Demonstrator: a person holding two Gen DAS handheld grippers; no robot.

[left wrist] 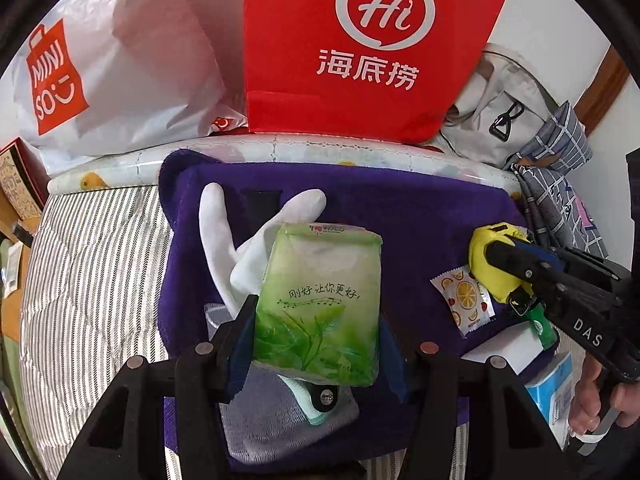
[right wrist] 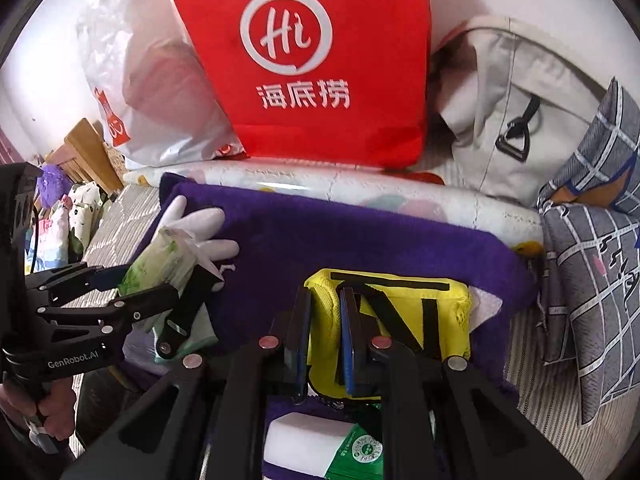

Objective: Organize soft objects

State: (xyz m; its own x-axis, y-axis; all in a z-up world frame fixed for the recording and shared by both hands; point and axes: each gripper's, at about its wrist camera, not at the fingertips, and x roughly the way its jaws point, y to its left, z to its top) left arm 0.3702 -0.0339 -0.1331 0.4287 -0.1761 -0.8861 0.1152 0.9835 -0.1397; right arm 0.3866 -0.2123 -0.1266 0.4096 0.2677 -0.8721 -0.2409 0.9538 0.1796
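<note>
Left gripper [left wrist: 316,332] pinches green plastic tissue pack [left wrist: 320,304] above white fabric glove [left wrist: 240,240] on purple towel [left wrist: 400,216]; right gripper [right wrist: 325,344], pressed together, clamps edge of yellow cloth pouch [right wrist: 440,320] over same towel

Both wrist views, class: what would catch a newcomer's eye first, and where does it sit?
The big red bag with the white Hi logo stands at the back, beyond the purple towel. Nearer, the left gripper grips a green tissue pack above a white glove, while the right gripper pinches a yellow pouch.
</note>
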